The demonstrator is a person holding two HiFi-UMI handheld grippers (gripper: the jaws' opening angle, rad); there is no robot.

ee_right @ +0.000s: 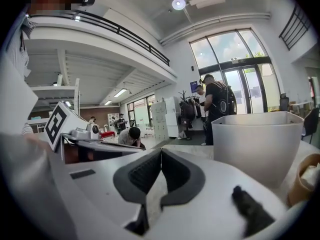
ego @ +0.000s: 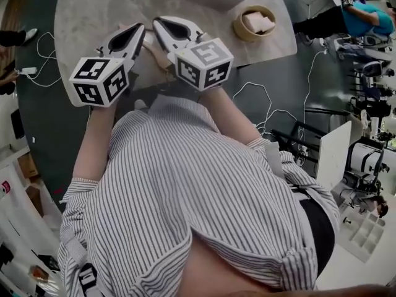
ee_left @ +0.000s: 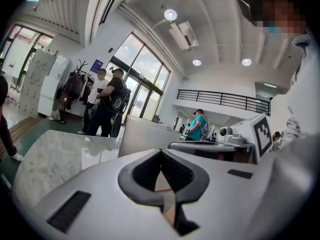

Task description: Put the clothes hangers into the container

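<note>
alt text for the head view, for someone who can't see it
From above, someone in a striped shirt holds the left gripper and right gripper side by side, jaws closed, over the near edge of a marble table. A round tan bowl sits further right.

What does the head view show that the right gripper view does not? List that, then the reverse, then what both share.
Head view only: the person's striped shirt, the white cables on the dark floor, and the right gripper's marker cube.
Right gripper view only: the glass doors, the balcony railing and the people standing by the doors.
Both: the left gripper, the white container, the round brown bowl and the marble table.
</note>
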